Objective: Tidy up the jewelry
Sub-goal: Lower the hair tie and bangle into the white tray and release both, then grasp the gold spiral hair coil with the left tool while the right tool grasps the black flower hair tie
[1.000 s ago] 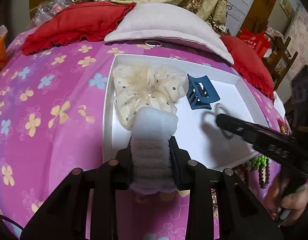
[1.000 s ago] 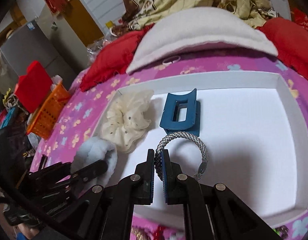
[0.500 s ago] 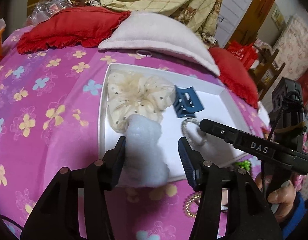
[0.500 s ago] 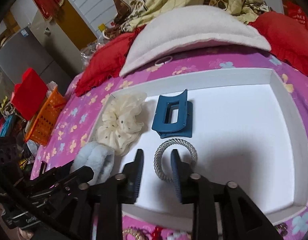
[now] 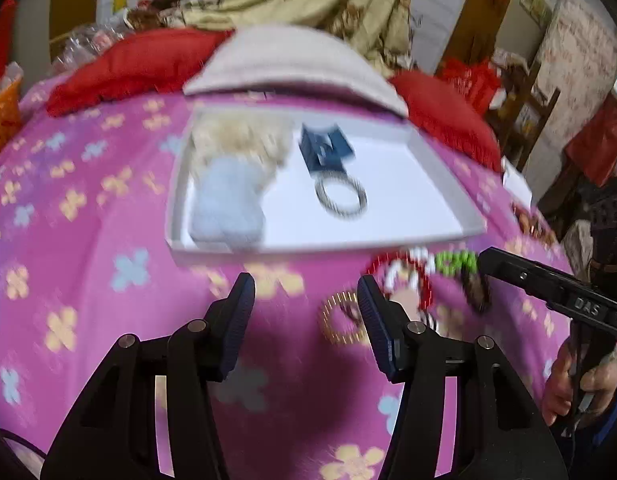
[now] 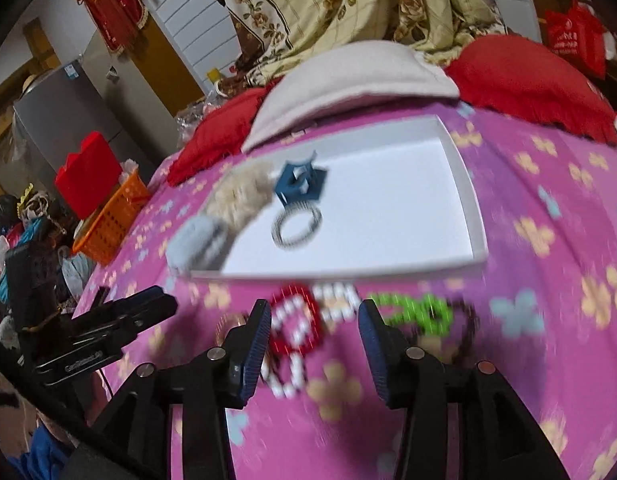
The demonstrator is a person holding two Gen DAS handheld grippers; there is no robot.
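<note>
Jaws of both grippers stand apart and empty: the left gripper (image 5: 306,300) over bare pink bedspread (image 5: 88,280), the right gripper (image 6: 314,328), just been opening, above a red-and-white bead bracelet (image 6: 296,328). Inside the white tray (image 6: 474,216) lie the blue scrunchie (image 5: 226,208), cream scrunchie (image 5: 244,140), blue hair claw (image 5: 326,150) and silver bangle (image 5: 340,196).

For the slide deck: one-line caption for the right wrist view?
Right gripper, jaws open and empty, above beaded bracelets in front of the white tray holding a silver bangle.
</note>
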